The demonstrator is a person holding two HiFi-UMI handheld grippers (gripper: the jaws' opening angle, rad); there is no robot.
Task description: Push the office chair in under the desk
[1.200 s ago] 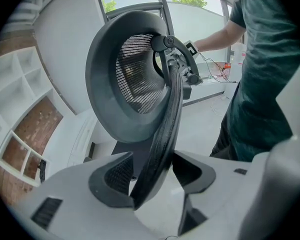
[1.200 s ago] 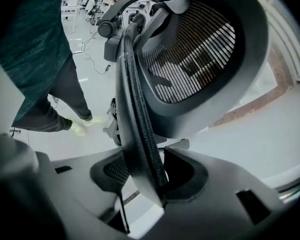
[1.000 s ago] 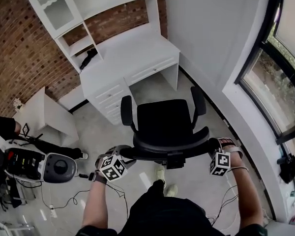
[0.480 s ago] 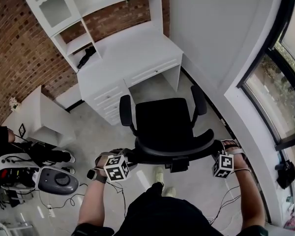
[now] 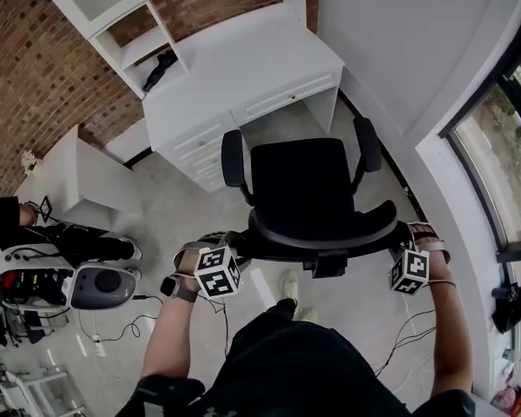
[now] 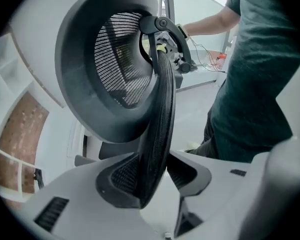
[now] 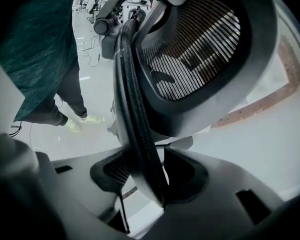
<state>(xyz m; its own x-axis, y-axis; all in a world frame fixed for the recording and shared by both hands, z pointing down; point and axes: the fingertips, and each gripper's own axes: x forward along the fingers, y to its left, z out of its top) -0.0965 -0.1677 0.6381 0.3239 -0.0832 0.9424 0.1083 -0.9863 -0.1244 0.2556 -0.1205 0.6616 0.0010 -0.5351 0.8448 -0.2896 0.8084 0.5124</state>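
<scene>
— What did the head view show?
— The black mesh-backed office chair stood on the grey floor. Its seat faced the white tabletop with drawers and its front edge was near the knee gap, not yet under it. The left tongs sat at the left end of the curved backrest, the right tongs at its right end.
— And the left gripper view?
— The left tongs had just been closing, with the backrest's dark rim between them. They pinched it, with the ribbed pads against either side.
— The right gripper view?
— The right tongs likewise pinched that rim, which ran upright through the gap. The mesh panel rose behind it, with a brick wall beyond.
</scene>
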